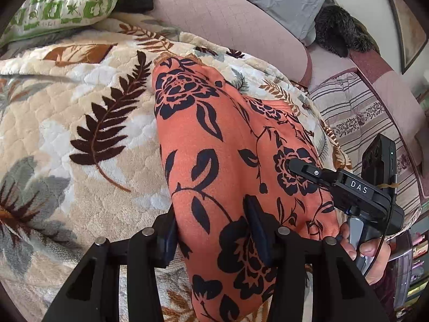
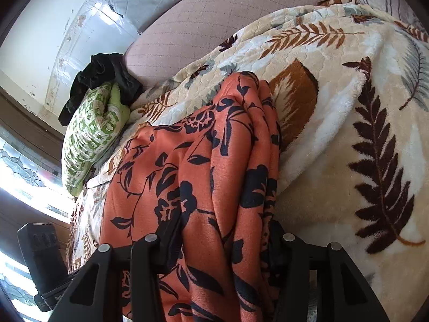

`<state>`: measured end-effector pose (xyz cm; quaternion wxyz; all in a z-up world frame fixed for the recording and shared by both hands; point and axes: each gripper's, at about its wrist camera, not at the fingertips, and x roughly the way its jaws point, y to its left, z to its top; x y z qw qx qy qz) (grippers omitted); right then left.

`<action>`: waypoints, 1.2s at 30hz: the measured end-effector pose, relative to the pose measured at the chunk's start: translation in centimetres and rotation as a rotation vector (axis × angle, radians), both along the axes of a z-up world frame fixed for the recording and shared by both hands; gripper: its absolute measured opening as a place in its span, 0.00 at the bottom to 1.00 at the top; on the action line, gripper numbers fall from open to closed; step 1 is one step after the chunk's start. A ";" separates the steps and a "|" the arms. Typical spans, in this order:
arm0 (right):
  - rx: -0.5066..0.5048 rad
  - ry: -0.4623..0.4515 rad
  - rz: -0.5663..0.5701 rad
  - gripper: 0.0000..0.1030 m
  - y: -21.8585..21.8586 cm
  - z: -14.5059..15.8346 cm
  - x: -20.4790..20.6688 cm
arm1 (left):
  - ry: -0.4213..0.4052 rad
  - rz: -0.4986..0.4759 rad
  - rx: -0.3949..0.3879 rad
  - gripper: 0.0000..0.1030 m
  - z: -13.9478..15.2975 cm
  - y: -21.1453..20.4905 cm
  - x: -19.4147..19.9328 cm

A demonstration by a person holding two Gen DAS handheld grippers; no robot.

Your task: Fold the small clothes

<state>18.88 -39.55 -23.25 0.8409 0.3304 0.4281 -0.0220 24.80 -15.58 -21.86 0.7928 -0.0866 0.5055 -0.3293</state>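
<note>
L gripper [image 1: 214, 230]: pointing steeply down, jaws part-closed w/ orange floral cloth [image 1: 228, 147] bunched between its fingers [image 1: 257, 228], pads pressing it. R gripper [image 2: 228, 244]: same downward tilt, jaws also part-closed, fingers [image 2: 167, 241] clamped on a thick gathered fold of the cloth. In left wrist view the R gripper shows at near right, its black body angled up-left, tip on the cloth. R hand [image 1: 372, 255] wraps the handle below it, fingers curled round the trigger. L hand not visible.
</note>
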 end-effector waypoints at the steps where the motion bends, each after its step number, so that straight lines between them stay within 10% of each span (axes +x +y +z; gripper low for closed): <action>1: -0.013 0.000 -0.001 0.49 0.2 0.3 -0.2 | -0.007 -0.001 0.002 0.47 0.3 0.2 -0.2; 12: -0.104 0.102 -0.026 0.45 4.8 1.6 -2.6 | -0.013 0.018 0.067 0.46 0.6 2.2 -1.8; 29: -0.038 0.021 0.089 0.43 12.5 2.2 -5.7 | -0.062 0.065 0.165 0.45 1.7 11.1 -8.1; 36: 0.006 0.009 0.052 0.46 13.3 2.0 -7.3 | -0.187 0.076 0.320 0.45 1.0 11.0 -11.1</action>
